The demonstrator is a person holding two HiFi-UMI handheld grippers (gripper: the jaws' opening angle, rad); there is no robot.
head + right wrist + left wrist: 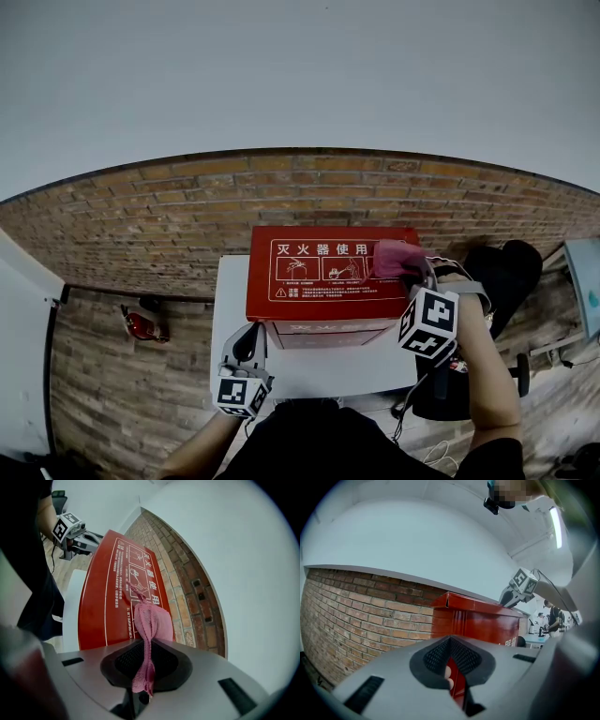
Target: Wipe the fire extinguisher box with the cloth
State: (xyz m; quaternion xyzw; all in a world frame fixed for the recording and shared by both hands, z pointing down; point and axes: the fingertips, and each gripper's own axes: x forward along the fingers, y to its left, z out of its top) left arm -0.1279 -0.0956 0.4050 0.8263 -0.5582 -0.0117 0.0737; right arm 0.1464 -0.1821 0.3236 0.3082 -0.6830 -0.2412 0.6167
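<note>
A red fire extinguisher box [328, 281] is shown lying on a white table [232, 309], with a brick wall [141, 220] behind the box. A pink cloth [149, 620] is gripped in the right tool [146, 663] and pressed onto the box's top, at its far right corner. The left tool [451, 667] is clenched shut, held level just beside the box's front left corner.

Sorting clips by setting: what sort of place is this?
Probably an indoor office or workshop: a red fire extinguisher box stands by a brick wall, and people at desks show in the background.
</note>
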